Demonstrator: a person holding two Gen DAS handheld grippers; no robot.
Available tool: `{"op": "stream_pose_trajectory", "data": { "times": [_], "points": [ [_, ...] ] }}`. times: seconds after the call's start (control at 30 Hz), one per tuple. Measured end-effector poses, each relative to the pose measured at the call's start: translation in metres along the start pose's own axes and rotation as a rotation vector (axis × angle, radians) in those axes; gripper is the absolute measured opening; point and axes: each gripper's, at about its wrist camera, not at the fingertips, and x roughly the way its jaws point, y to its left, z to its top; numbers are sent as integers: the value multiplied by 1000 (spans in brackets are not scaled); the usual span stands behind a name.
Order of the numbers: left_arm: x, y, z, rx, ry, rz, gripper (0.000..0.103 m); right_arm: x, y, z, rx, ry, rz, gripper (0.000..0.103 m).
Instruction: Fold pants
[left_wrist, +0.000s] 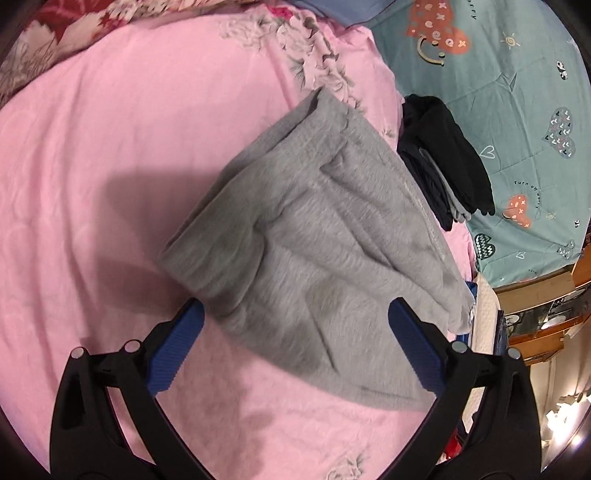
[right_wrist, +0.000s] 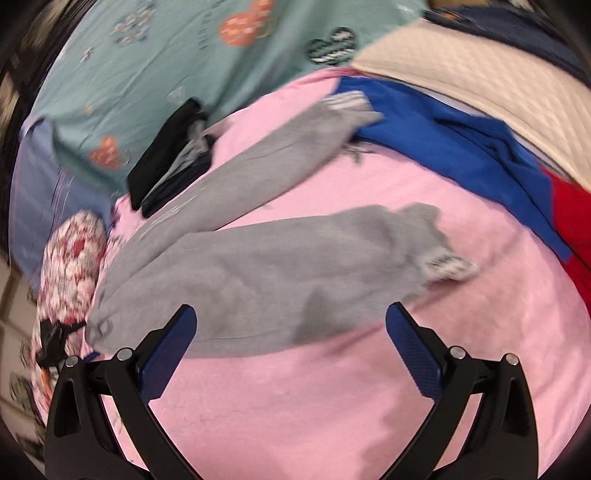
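Grey sweatpants (left_wrist: 314, 243) lie on the pink blanket (left_wrist: 110, 166). The left wrist view looks at their waist end, bunched and creased. My left gripper (left_wrist: 295, 310) hovers open over the near part of the fabric, blue pads wide apart, holding nothing. In the right wrist view, which is blurred, the grey sweatpants (right_wrist: 266, 266) spread with both legs apart, cuffs pointing right. My right gripper (right_wrist: 291, 314) is open just above the near leg, nothing between its pads.
A folded stack of dark clothes (left_wrist: 447, 158) sits beside the pants at the teal sheet (left_wrist: 517, 110). Blue cloth (right_wrist: 461, 147) and red cloth (right_wrist: 572, 229) and a cream quilted cover (right_wrist: 480, 81) lie beyond the cuffs. A floral pillow (right_wrist: 70, 266) is at the left.
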Motion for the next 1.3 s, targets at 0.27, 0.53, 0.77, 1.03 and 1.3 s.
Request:
{"op": "stream_pose_trajectory", "data": {
  "times": [0.27,0.53,0.77,1.03,1.3],
  "points": [
    [-7,0,11,49,-60,82,18,10,-64,3,276,43,71,87],
    [-4,-20,5,119,-93,130,16,47,-49,5,254,85,105,31],
    [-52,-24,11,61,-140,-24,11,-2,-22,23,94,-14,157,9],
    [-111,-60,-24,208,-177,-58,11,-79,-21,3,-6,-46,125,9],
    [-69,18,-50,168,-11,154,47,-71,-51,-12,-45,63,-155,39]
  ]
}}
